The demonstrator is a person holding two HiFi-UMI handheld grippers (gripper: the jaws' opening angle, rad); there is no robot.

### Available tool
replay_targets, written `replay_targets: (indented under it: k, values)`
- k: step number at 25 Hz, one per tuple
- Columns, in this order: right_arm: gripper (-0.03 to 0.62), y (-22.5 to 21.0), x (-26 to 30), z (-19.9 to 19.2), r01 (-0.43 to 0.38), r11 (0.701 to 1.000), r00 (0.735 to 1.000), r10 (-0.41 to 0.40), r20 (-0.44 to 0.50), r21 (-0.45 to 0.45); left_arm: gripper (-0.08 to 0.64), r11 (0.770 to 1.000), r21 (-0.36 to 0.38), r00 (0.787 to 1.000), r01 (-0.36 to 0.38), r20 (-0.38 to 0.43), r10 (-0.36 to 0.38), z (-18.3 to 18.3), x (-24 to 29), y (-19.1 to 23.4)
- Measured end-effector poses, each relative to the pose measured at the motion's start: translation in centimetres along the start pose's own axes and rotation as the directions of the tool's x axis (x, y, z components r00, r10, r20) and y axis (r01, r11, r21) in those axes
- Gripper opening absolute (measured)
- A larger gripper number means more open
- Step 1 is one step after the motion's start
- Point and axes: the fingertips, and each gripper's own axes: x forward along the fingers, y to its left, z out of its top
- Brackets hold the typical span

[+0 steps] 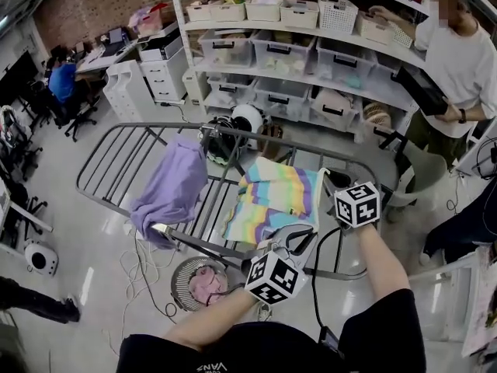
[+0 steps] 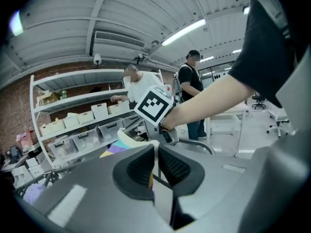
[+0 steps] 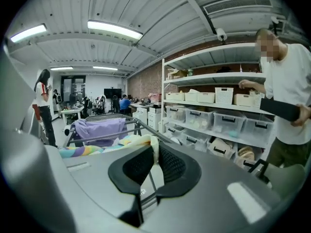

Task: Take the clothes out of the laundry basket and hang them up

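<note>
A rainbow-striped cloth (image 1: 272, 200) lies spread over the grey drying rack (image 1: 116, 150), to the right of a purple garment (image 1: 175, 185). My left gripper (image 1: 301, 233) is shut on the cloth's near edge, and the thin fabric (image 2: 122, 141) runs between its pads (image 2: 141, 166). My right gripper (image 1: 328, 181) is shut on the cloth's right corner, where a pale yellow fold (image 3: 138, 141) comes out between its pads (image 3: 167, 165). The round laundry basket (image 1: 180, 274) stands on the floor under the rack's near side, with pink clothes (image 1: 203, 280) inside.
White shelves (image 1: 311, 33) with bins stand beyond the rack. A person (image 1: 458, 61) stands at the right by the shelves; another sits at a desk (image 1: 62, 76) far left. Cables (image 1: 144, 266) trail on the floor by the basket.
</note>
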Motion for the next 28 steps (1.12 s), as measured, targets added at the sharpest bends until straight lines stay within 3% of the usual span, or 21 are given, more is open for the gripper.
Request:
replay_targets:
  k: [4,8,12,18,22,28]
  values:
    - [0.032,0.4,0.3,-3.8,-0.009,1.0,0.998,0.008,-0.057,-0.011,0.023,0.999,0.012,0.995,0.038,-0.097,-0.037,-3.4,0.9,-1.8]
    - [0.034,0.7,1.0,-6.3,0.003,1.0,0.993,-0.005,-0.116,-0.022,0.023,0.997,0.015,0.976,0.072,-0.207,-0.067,-6.7,1.3,-2.7]
    - [0.038,0.5,1.5,-8.0,0.033,0.999,0.98,-0.04,-0.193,-0.041,0.025,0.998,-0.012,0.964,0.061,-0.26,-0.062,-8.9,0.9,-2.7]
    - [0.076,0.0,1.5,-8.8,0.047,0.997,0.971,-0.061,-0.231,-0.069,0.089,0.997,-0.062,0.958,-0.051,-0.286,0.031,-10.9,-0.1,0.1]
    - [0.167,-1.0,1.0,-8.6,0.086,0.995,0.971,-0.094,-0.219,-0.044,0.129,0.984,-0.094,0.948,-0.154,-0.294,0.121,-11.8,-1.3,3.3]
    - [0.183,-1.1,0.3,-6.7,0.118,0.992,0.975,-0.122,-0.187,-0.034,0.161,0.963,-0.12,0.934,-0.241,-0.298,0.196,-12.7,-3.1,7.4]
